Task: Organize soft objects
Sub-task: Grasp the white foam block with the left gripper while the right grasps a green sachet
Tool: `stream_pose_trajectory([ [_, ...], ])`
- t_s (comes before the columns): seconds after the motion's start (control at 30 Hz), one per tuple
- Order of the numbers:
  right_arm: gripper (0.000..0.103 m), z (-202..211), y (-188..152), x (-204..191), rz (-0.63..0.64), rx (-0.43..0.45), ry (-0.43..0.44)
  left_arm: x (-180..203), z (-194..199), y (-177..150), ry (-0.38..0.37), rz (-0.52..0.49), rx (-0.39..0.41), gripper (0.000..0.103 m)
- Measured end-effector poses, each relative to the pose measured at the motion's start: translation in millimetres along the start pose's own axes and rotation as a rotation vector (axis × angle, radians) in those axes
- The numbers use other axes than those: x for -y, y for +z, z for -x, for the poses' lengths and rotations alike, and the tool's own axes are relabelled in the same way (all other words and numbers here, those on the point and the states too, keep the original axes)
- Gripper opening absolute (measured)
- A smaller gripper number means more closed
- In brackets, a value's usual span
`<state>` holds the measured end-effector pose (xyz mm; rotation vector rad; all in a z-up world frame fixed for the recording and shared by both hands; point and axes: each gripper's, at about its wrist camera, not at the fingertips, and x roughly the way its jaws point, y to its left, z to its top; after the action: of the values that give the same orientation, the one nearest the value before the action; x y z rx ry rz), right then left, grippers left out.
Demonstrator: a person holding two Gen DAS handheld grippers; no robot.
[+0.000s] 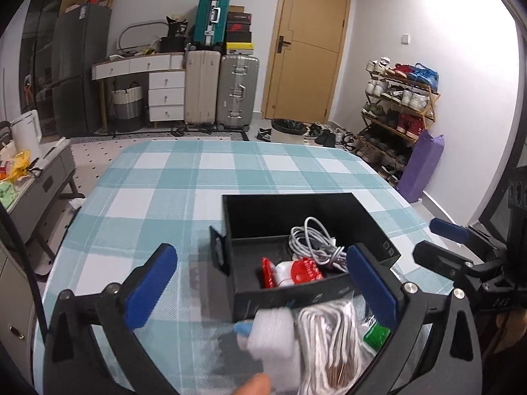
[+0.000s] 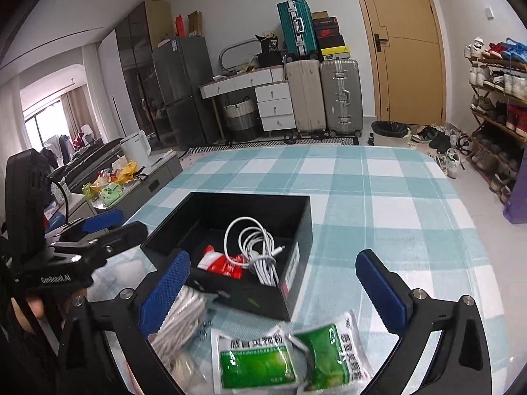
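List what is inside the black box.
The black box holds a coiled white cable and a red-and-white packet. Its near wall hides part of the floor.

A black open-topped box (image 2: 298,230) sits at the centre of the right wrist view, on the checked worktop. Inside it a coiled white cable (image 2: 255,247) lies toward the right wall, its plug end pointing right, and a red-and-white packet (image 2: 224,263) lies just left of the coil, touching it. Below the box, at the lower middle of the frame, two green-and-white sachets (image 2: 283,358) lie flat side by side, overlapping slightly. A bundle of white cord (image 2: 179,319) lies at the lower left, against the box's near corner. In the left wrist view a blurred white soft roll (image 1: 273,332) shows at the bottom centre, just left of the cord.
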<state>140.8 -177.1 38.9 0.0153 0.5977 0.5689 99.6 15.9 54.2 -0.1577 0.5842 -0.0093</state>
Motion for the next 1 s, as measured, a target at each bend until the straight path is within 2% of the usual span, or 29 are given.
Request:
stream_pose_trajectory([
  [0.17,0.102,12,-11,6,-0.012,-0.007,0.0,-2,10,-10,0.03,-0.011,0.0,0.103],
  [0.3,0.102,15,-18,9,-0.003,-0.039,0.042,-5,17,-20,0.049,-0.003,0.024,0.103],
  [0.47,0.102,18,-25,12,-0.004,-0.061,0.041,-8,17,-31,0.041,-0.011,-0.003,0.103],
  [0.87,0.102,10,-40,22,0.06,-0.155,-0.032,-20,13,-51,0.08,0.012,-0.042,0.103],
  [1.0,0.102,2,-48,29,0.055,-0.196,-0.043,-18,9,-57,0.064,-0.006,-0.07,0.103],
])
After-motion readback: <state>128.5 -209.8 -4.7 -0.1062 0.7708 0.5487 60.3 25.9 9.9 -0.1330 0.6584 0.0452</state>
